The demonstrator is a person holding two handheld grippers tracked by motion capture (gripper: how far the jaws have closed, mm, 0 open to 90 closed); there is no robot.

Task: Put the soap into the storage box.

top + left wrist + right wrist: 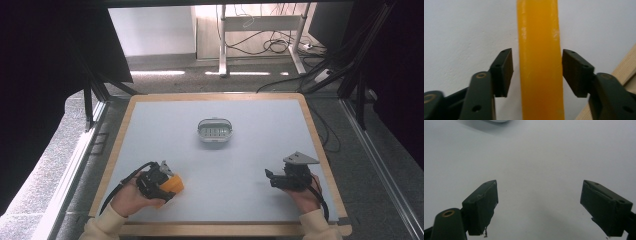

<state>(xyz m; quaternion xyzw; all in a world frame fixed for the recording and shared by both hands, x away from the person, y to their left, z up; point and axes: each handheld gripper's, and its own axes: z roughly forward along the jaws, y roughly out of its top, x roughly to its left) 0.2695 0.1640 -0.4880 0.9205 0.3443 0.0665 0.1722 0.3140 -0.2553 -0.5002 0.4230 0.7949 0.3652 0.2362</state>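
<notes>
Grey carpet floor (60, 145) surrounds the wood-edged table (320, 145); cables (270, 46) trail beneath a far desk (260, 22).

Two hand-held grippers: left gripper (161, 181) and right gripper (280, 180), each with two black jaws. Two hands: left hand (131, 198), right hand (305, 196). One orange block (172, 184), seen as a single tall yellow-orange bar in the left gripper view. One small white basket (215, 130) with one handle. One table (250, 150) with a pale top and one wooden rim. One grey three-cornered plate (300, 158).
</notes>
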